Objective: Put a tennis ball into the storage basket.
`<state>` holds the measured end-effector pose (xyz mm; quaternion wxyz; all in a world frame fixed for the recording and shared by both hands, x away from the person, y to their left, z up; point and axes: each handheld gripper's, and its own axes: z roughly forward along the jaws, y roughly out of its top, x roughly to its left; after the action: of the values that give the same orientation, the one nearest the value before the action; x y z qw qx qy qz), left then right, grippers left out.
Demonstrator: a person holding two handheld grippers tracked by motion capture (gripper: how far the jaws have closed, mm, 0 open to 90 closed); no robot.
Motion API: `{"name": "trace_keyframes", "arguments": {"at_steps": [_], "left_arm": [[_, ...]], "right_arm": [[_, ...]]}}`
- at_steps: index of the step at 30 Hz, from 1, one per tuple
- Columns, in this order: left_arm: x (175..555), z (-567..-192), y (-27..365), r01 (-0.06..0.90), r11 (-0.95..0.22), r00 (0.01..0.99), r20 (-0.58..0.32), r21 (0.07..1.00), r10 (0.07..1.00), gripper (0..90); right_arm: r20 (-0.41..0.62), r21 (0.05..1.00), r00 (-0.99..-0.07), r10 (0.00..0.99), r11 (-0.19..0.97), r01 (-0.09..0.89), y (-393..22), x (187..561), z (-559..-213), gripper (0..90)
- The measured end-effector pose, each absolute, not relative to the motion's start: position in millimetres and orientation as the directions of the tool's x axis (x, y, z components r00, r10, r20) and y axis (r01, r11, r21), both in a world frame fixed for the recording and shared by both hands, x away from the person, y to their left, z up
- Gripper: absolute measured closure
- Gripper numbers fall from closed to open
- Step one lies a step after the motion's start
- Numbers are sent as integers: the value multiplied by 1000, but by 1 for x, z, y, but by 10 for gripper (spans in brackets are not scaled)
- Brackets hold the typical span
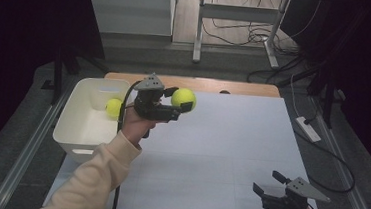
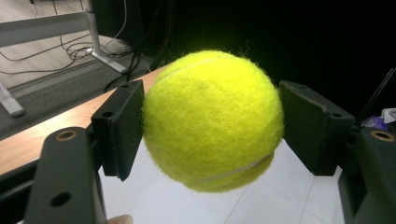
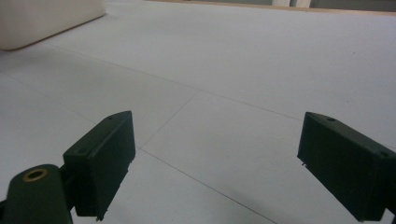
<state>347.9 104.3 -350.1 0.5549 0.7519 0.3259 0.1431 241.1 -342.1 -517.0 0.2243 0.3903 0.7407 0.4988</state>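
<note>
A yellow tennis ball (image 1: 183, 98) is held above the table's far left part, my left gripper (image 1: 184, 99) shut on it. Up close, both black pads press the ball (image 2: 212, 120) from its sides, and it hangs clear of the white surface. A second tennis ball (image 1: 113, 108) lies inside the white bin (image 1: 79, 126) at the table's left edge, partly hidden behind the gripper's cable. My right gripper (image 1: 269, 183) rests low at the table's near right corner, its jaws wide open with nothing between them; only bare white tabletop (image 3: 224, 93) lies ahead of it.
The white tabletop (image 1: 221, 137) has a wooden strip (image 1: 245, 87) along its far edge. Beyond it stand a desk frame's legs (image 1: 198, 30) and loose cables on the floor. A power strip (image 1: 308, 128) lies off the table's right side.
</note>
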Motion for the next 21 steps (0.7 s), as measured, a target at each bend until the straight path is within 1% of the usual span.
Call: {"name": "trace_keyframes", "arguments": {"at_steps": [10,21], "left_arm": [[337,-343,117,329,-160,727,-142,931,672,273],[338,-346,131,341,-149,702,-146,928,697,274]], "right_arm": [[60,911,-593,803,199,362,-343,242,-517,116],[60,911,-591,805,198,362,-342,243,-518,117]]}}
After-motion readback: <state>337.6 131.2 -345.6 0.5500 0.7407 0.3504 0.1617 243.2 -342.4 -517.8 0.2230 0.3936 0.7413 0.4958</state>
